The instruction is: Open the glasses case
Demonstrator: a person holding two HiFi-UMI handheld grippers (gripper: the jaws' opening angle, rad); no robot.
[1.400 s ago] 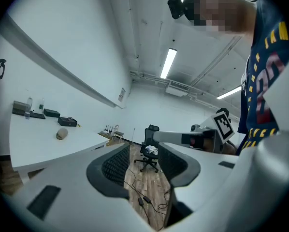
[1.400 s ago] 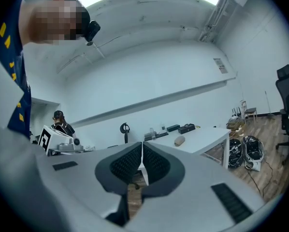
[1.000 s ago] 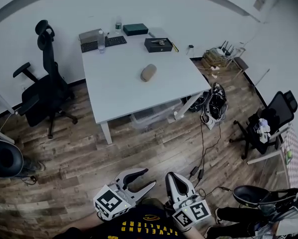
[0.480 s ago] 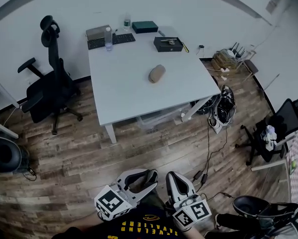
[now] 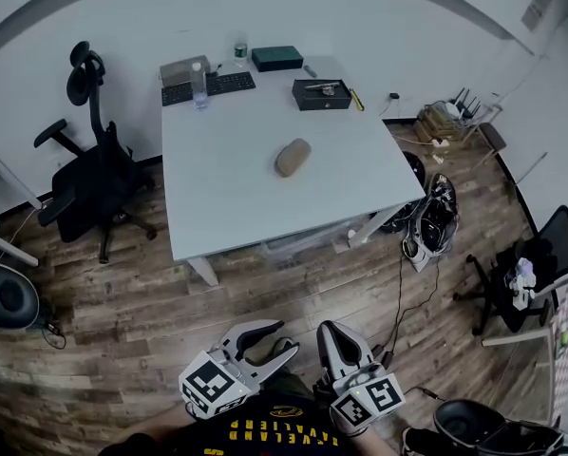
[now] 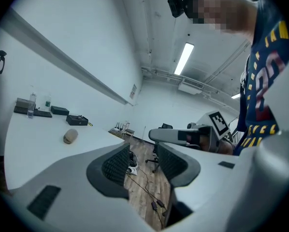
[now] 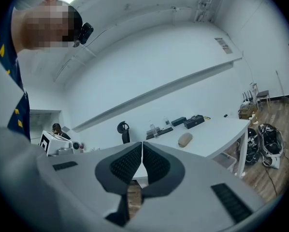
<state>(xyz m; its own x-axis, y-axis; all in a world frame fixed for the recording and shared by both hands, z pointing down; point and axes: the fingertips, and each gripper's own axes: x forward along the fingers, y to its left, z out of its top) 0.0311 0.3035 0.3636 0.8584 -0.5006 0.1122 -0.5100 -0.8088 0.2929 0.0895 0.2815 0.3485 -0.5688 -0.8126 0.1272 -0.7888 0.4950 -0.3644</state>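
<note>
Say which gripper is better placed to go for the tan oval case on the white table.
Left, narrowly. Both hang well short of the tan oval glasses case on the white table, but the left gripper has its jaws apart and empty; the right gripper is shut.

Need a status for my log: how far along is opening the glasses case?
Done: nothing visible; the glasses case lies on the table, apparently closed. In hand: nothing; the left gripper is open and empty, the right gripper shut and empty, both over the floor, well short of the table. Left: reach the case, hold it, open it.
</note>
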